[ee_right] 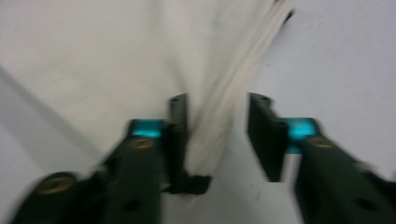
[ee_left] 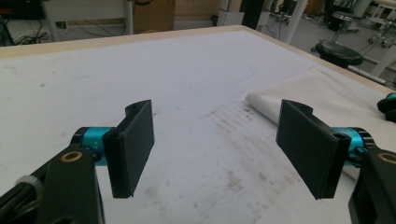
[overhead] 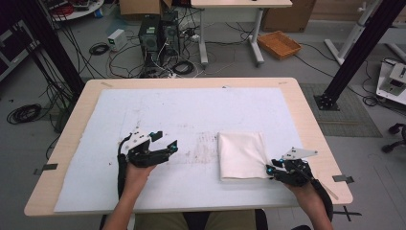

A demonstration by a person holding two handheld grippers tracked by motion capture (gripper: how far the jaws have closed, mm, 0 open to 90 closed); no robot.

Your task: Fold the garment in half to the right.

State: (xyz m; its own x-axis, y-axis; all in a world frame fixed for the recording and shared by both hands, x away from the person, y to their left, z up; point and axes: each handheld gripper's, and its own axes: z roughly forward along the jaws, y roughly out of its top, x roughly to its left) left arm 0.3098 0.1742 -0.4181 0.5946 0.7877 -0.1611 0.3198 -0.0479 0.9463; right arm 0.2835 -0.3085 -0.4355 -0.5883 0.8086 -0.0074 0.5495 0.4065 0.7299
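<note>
A folded white cloth [overhead: 242, 154] lies on the white mat [overhead: 167, 108], right of the table's middle. My right gripper [overhead: 273, 170] sits at the cloth's near right corner. In the right gripper view the cloth's layered edge [ee_right: 224, 107] runs between the jaws of the right gripper [ee_right: 217, 128]; the jaws stand apart and the right pad [ee_right: 261, 135] is clear of the cloth. My left gripper [overhead: 166, 140] hovers over bare mat left of the cloth, jaws wide and holding nothing. The left gripper [ee_left: 217, 140] looks toward the cloth's rolled edge [ee_left: 266, 102].
The wooden table [overhead: 306, 112] carries the stained mat. Pieces of tape [overhead: 342, 178] mark its side edges. On the floor beyond the far edge stand computer towers [overhead: 158, 33], cables and an orange basket [overhead: 279, 44]. A black stool [ee_left: 338, 52] stands off the right side.
</note>
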